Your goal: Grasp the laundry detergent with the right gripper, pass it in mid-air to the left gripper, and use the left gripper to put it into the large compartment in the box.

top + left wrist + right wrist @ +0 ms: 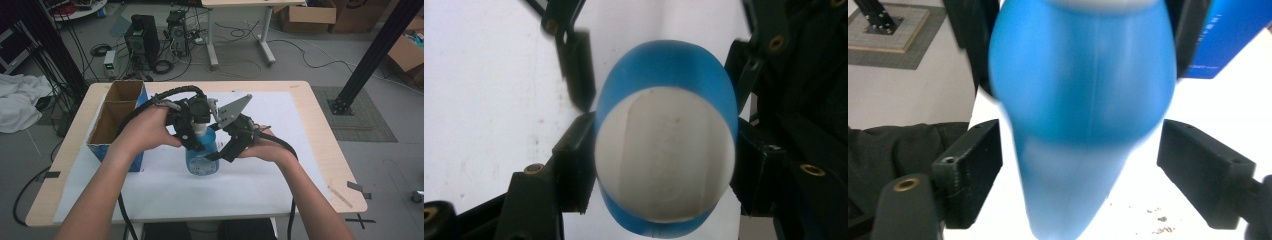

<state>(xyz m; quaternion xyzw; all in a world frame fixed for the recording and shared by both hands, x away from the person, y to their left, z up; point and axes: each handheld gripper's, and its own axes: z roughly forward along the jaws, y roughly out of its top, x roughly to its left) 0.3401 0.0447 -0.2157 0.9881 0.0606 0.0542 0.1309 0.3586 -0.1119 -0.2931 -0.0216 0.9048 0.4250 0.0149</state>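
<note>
Two hand-held grippers meet at mid-desk over a white sheet (260,185) covering most of the desk (320,150). Blue bottle (202,155) upright on the sheet, centre, between both. Cardboard box (117,122) with blue sides at left, just beside the left forearm, near the desk's left edge; two open compartments. Bare sheet to the right and front of the bottle, reaching nearly to the desk's right and near edges.

Left hand-held gripper (192,132) set over the bottle's top from the left; in its own view, jaws close against both sides of the blue bottle (664,150), white cap area facing the camera, apparently gripping.

Right hand-held gripper (227,147) at the bottle's right side, grey plate raised above it. In its own view, jaws spread wide on either side of the blue bottle (1083,100), clear gaps both sides, nothing held. Bottle blurred there.
</note>
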